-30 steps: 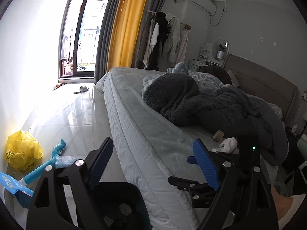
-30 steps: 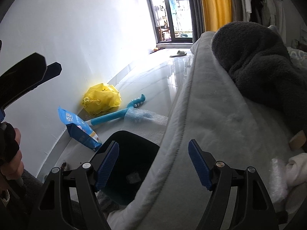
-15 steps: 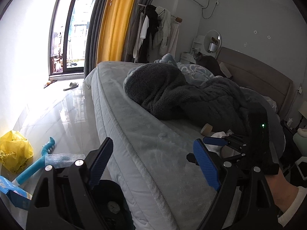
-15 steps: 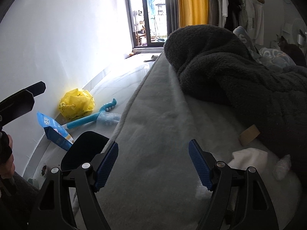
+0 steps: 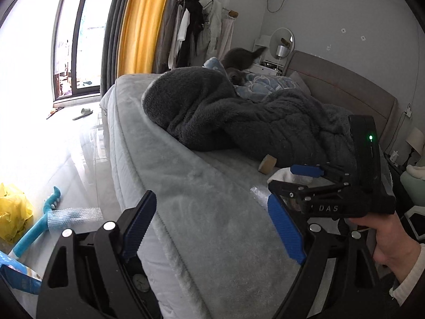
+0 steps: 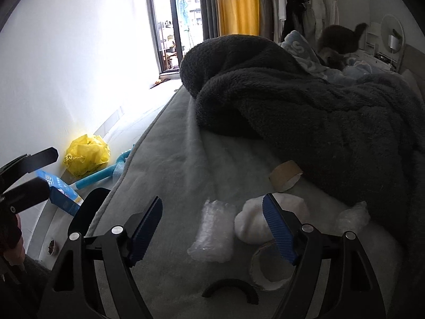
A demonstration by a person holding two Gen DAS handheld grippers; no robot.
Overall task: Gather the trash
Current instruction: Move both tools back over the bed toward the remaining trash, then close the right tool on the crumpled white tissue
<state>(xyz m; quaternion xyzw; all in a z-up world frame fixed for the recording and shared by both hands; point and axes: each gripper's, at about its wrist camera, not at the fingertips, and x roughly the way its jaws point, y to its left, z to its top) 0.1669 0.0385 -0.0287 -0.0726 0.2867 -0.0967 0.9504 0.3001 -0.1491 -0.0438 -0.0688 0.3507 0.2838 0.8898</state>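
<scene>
Over the bed (image 6: 170, 159), the right gripper (image 6: 212, 228) tilts down, jaws open, above what looks like bubble wrap (image 6: 212, 234); left gripper (image 5: 212, 228) likewise open.

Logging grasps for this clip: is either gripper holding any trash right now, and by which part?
Nothing is held. Left gripper and right gripper are both open, empty above the bed.

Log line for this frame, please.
right hand-held gripper: open, empty, over bubble wrap piece | left hand-held gripper: open, empty | trash on bed
</scene>
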